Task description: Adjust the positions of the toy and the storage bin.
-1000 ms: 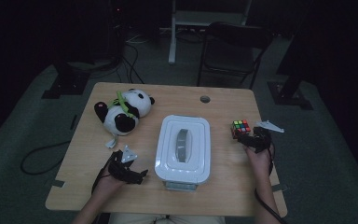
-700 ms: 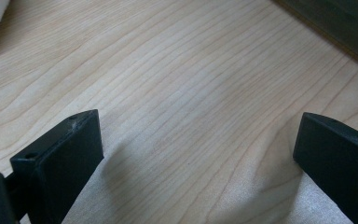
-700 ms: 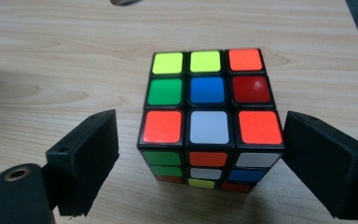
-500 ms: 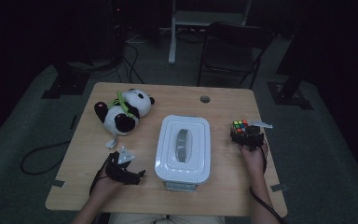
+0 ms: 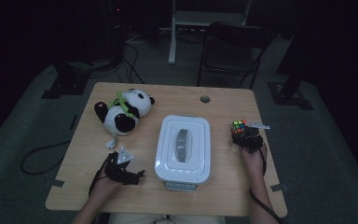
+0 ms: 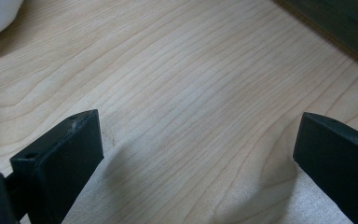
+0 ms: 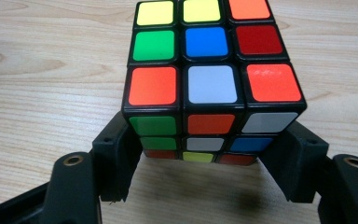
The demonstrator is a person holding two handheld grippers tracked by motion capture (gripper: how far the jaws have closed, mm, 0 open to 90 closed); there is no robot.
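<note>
A scrambled colour cube [image 5: 238, 126] [image 7: 205, 84] stands on the wooden table [image 5: 223, 105] near its right edge. My right gripper [image 5: 241, 136] [image 7: 204, 156] comes at it from the near side. Its jaws have just been closing and now hug the cube's lower sides, with the cube still resting on the wood. At the front left my left gripper [image 5: 134, 175] [image 6: 196, 154] rests low over bare wood. It is open, its jaws wide apart with nothing between them.
A white lidded box [image 5: 184, 147] with a grey handle sits mid-table between the two hands. A plush panda [image 5: 123, 112] lies at the back left. A small round hole [image 5: 205, 99] marks the far edge, and a dark chair [image 5: 233, 51] stands beyond.
My right gripper has slid a little left and forward onto the cube, and its jaws have come in around it. The left hand has stayed put.
</note>
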